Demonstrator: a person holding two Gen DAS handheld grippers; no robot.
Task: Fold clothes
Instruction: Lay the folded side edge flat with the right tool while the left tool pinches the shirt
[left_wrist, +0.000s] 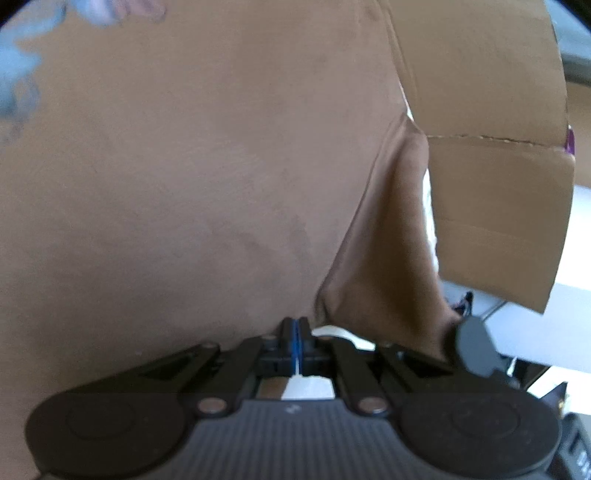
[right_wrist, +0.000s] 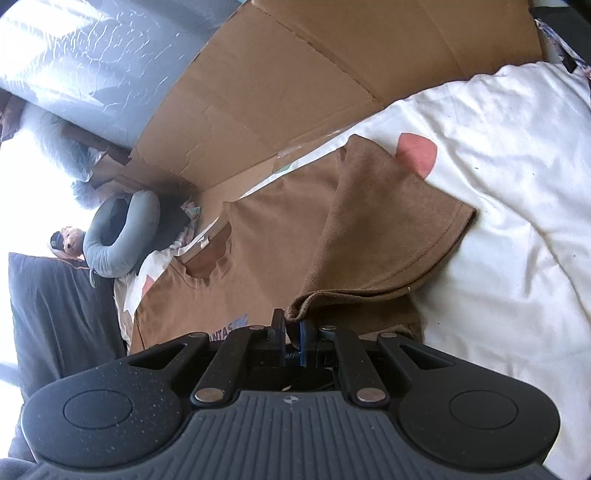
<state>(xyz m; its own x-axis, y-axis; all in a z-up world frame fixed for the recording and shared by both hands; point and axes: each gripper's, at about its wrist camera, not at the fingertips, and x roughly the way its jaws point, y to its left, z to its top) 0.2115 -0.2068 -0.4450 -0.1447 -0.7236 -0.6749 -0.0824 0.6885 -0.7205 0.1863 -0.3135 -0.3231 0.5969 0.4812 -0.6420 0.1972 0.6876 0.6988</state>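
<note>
Pinching brown T-shirt (right_wrist: 266, 251) — right gripper (right_wrist: 291, 328), left gripper (left_wrist: 297, 328) alike.

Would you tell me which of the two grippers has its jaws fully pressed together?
The left gripper: its blue pads meet flat, pinching the brown T-shirt. The right gripper shows a narrow gap, with folded shirt fabric at its tips.

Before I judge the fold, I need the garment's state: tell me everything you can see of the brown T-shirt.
The T-shirt is brown, soft knit with a matte look, lying on a white sheet beside cardboard. Its neckline shows, and part of a purple print. One side is folded over, its stitched sleeve hem lying on top. The right gripper pinches that fold's edge. In the left view, the left gripper is shut on fabric that fills the frame.
</note>
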